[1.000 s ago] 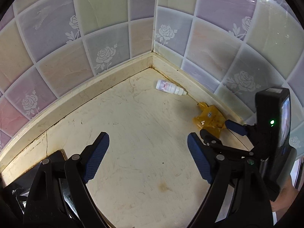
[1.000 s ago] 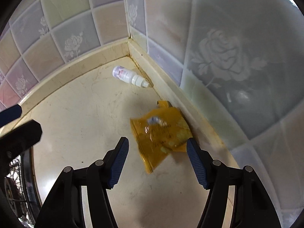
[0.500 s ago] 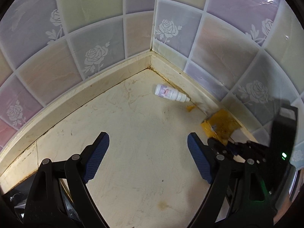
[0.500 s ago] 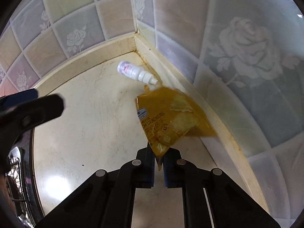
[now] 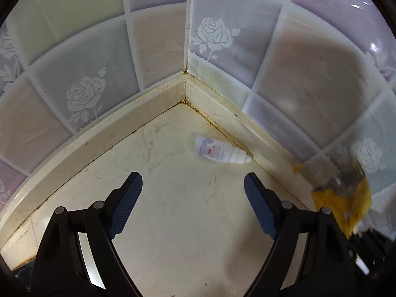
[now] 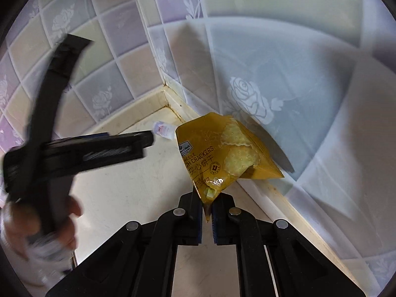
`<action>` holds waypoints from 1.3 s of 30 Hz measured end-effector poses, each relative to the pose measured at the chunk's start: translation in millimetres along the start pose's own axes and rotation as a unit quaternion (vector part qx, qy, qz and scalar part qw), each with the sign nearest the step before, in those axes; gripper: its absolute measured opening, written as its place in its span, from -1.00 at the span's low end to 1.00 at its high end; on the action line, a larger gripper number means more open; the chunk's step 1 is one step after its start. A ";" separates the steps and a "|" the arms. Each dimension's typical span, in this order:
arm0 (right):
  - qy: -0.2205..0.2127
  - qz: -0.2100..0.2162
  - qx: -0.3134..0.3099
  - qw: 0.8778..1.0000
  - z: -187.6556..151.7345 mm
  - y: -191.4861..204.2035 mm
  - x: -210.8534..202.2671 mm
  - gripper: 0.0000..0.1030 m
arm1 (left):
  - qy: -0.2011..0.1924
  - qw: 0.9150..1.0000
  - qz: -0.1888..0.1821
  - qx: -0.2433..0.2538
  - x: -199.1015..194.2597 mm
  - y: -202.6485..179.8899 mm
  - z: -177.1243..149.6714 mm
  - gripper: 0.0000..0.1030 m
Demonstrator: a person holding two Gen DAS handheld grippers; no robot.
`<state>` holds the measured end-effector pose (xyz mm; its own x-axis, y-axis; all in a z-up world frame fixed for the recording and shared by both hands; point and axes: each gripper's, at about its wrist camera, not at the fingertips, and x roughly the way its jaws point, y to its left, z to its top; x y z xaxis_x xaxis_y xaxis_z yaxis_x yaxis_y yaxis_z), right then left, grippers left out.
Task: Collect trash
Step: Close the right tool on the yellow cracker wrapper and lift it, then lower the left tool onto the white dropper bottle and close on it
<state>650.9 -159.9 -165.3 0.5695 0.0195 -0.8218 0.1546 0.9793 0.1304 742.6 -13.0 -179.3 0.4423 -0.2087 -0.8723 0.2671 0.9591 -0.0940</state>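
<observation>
Yellow cracker packet [image 6: 222, 153] hangs pinched by its corner in my right gripper [image 6: 207, 219], lifted off the tabletop [image 5: 188, 210]. My left gripper [image 5: 193, 205] gapes empty, lined up for the small white bottle [image 5: 221, 152].

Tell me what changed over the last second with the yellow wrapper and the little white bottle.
The right gripper shut its jaws on the yellow cracker wrapper and lifted it off the counter. The left gripper moved in toward the corner, bringing the white bottle nearer; its jaws stayed open and empty. The bottle still lies on its side by the wall.
</observation>
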 end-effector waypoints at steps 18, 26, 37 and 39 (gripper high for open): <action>-0.002 0.006 -0.001 1.000 -10.5 -2.9 -14.4 -0.90 | 0.004 0.998 0.033 -0.049 69.5 -6.3 28.8 0.60; 0.000 0.002 0.003 1.000 -10.6 -4.3 -23.9 -0.90 | 0.011 0.999 0.044 -0.028 77.6 -13.3 25.4 0.60; 0.014 0.006 0.011 1.000 -9.1 -2.9 -16.0 -0.90 | 0.025 0.999 0.029 0.003 69.1 -7.3 7.6 0.60; 0.017 0.006 0.013 1.000 -11.8 -3.9 -16.2 -0.90 | 0.030 0.999 0.026 0.010 65.9 -7.6 -0.2 0.60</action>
<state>631.5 -161.7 -159.1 0.5445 0.0389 -0.8378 0.1687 0.9734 0.1548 769.5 -34.0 -236.1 0.4042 -0.1473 -0.9027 0.2621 0.9642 -0.0399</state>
